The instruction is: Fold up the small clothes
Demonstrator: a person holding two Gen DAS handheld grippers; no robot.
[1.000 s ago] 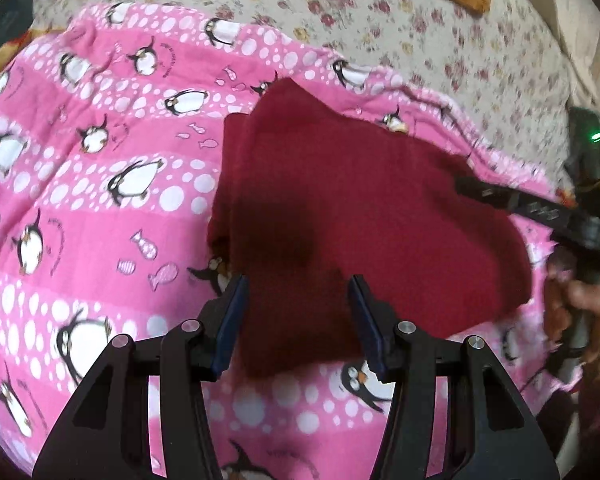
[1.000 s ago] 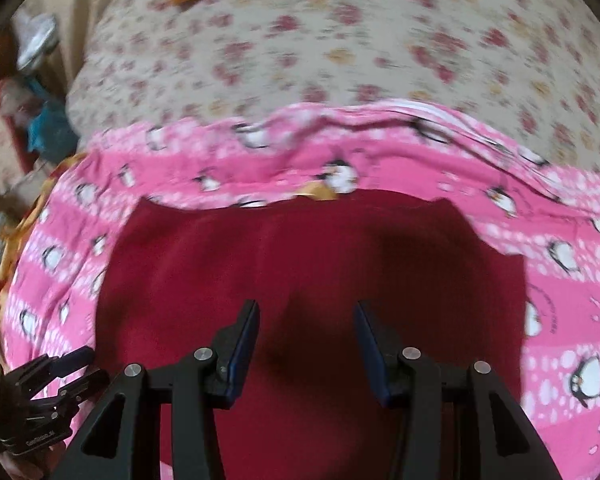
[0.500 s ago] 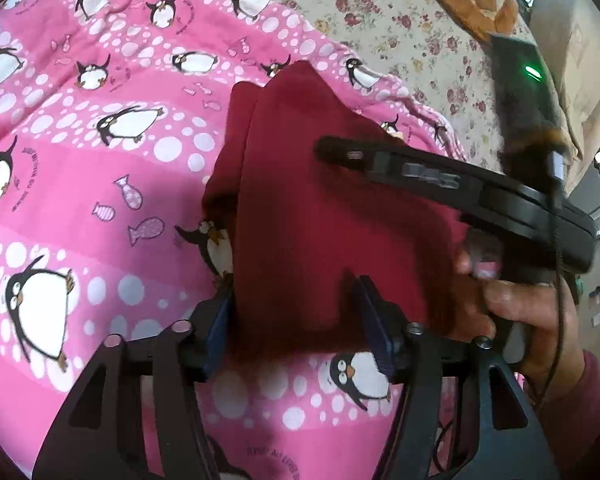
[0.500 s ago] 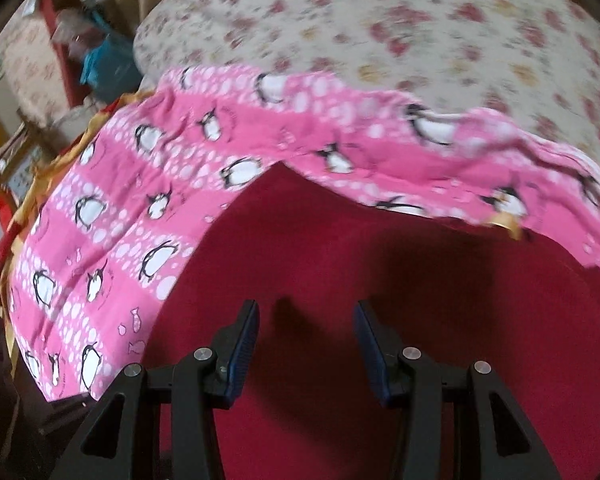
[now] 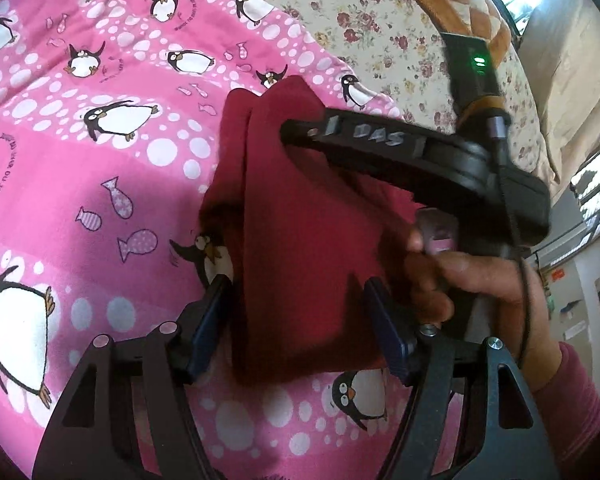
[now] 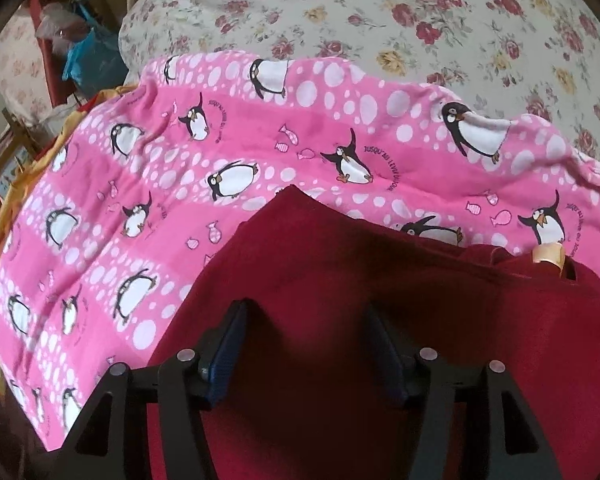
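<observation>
A dark red garment (image 5: 300,264) lies on a pink penguin-print blanket (image 5: 100,184), which is spread over a cream bedcover with small roses (image 5: 384,28). From the left wrist view the cloth looks doubled over, with a narrow layered edge running along its left side and a pointed corner toward the floral cover.

The left gripper (image 5: 300,320) hangs low over the near end of the garment, its jaws standing apart with the red cloth showing between the blue pads (image 5: 208,328) — nothing is pinched between them. Just beyond, the right gripper (image 5: 400,148) reaches across the upper part of the garment from the right side, its black body seen side-on with a green light glowing on the unit behind it. A hand (image 5: 472,284) in a dark pink sleeve is wrapped round its handle, right beside the cloth's right edge.

From the right wrist view the right gripper (image 6: 304,344) is also spread wide, both fingers over the red fabric (image 6: 340,280) and gripping none of it. A pale tag (image 6: 550,254) peeks out of the folds at the far right. Past the blanket's left edge there is household clutter, a blue bag (image 6: 88,60) among it.
</observation>
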